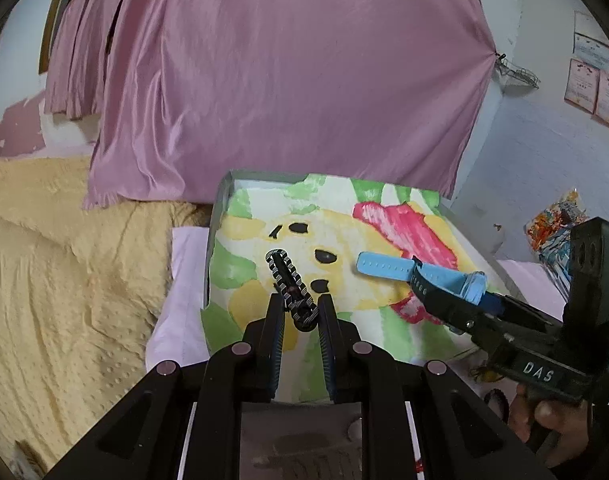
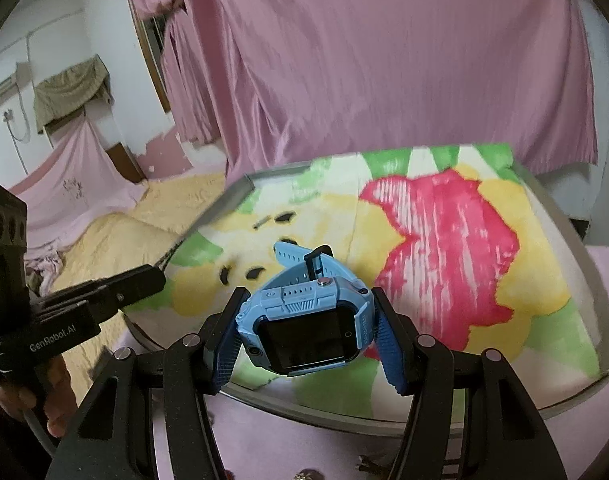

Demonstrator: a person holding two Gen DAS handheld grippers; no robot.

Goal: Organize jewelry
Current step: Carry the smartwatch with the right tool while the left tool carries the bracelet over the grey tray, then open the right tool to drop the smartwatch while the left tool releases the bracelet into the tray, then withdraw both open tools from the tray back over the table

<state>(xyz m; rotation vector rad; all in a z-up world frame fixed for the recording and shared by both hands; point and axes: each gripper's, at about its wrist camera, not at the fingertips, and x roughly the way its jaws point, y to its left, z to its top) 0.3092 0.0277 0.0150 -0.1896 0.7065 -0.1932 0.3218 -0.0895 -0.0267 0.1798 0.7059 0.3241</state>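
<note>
My left gripper (image 1: 301,300) is shut on a black and silver chain bracelet (image 1: 290,282), which sticks out forward over the tray (image 1: 218,216) lined with a colourful cartoon cloth (image 1: 344,216). My right gripper (image 2: 308,300) is shut on a blue smartwatch (image 2: 304,324), screen facing the camera, its strap reaching forward over the same tray (image 2: 576,396). In the left wrist view the right gripper (image 1: 428,288) enters from the right with the blue watch (image 1: 388,268) held above the cloth. The left gripper (image 2: 144,280) shows at the left of the right wrist view.
The tray sits on a pink sheet (image 1: 176,300) on a bed with a yellow blanket (image 1: 64,280). Pink curtains (image 1: 284,80) hang behind. Small jewelry pieces (image 2: 370,464) lie on the pink sheet near the tray's front edge. A colourful bag (image 1: 552,228) is at the right.
</note>
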